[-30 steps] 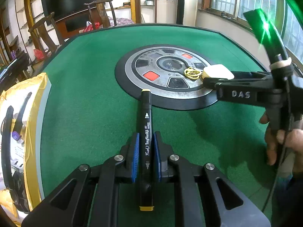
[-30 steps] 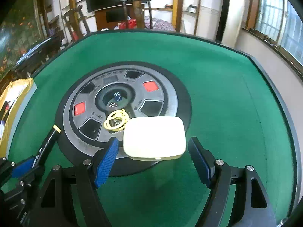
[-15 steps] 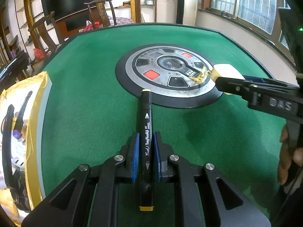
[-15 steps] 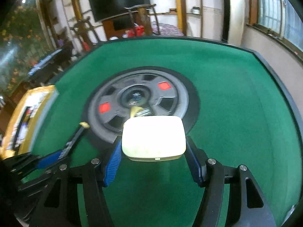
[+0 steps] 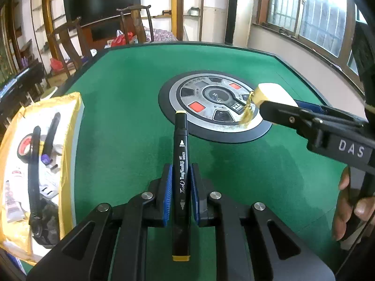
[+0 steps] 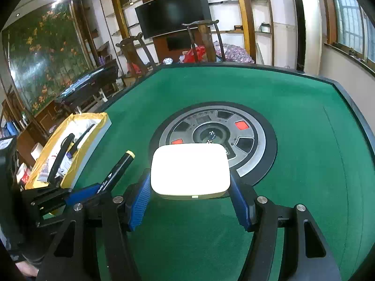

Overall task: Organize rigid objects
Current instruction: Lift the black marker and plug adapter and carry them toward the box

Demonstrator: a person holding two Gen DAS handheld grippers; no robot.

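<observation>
My left gripper (image 5: pixel 181 175) is shut on a black marker (image 5: pixel 181 154) with yellow end caps, held above the green felt and pointing away from me. To the right, my right gripper (image 5: pixel 279 103) is shut on a white rounded case (image 5: pixel 274 92), lifted above the round grey console (image 5: pixel 204 121). A small yellow ring (image 5: pixel 246 114) dangles under the case's left end. In the right wrist view the blue pads press both sides of the case (image 6: pixel 189 168) inside the gripper (image 6: pixel 189 187). The marker (image 6: pixel 119 168) and left gripper (image 6: pixel 93 190) show at lower left.
A yellow-lined open box (image 5: pixel 70 140) sits at the table's left edge, holding black pens, a tape roll and small items; it also shows in the right wrist view (image 6: pixel 93 145). A hand (image 5: pixel 344 206) grips the right tool. Wooden chairs stand behind the table.
The right gripper's pads closed onto the white case and raised it off the console. The yellow ring came up with it. The left gripper rose a little with the marker.
</observation>
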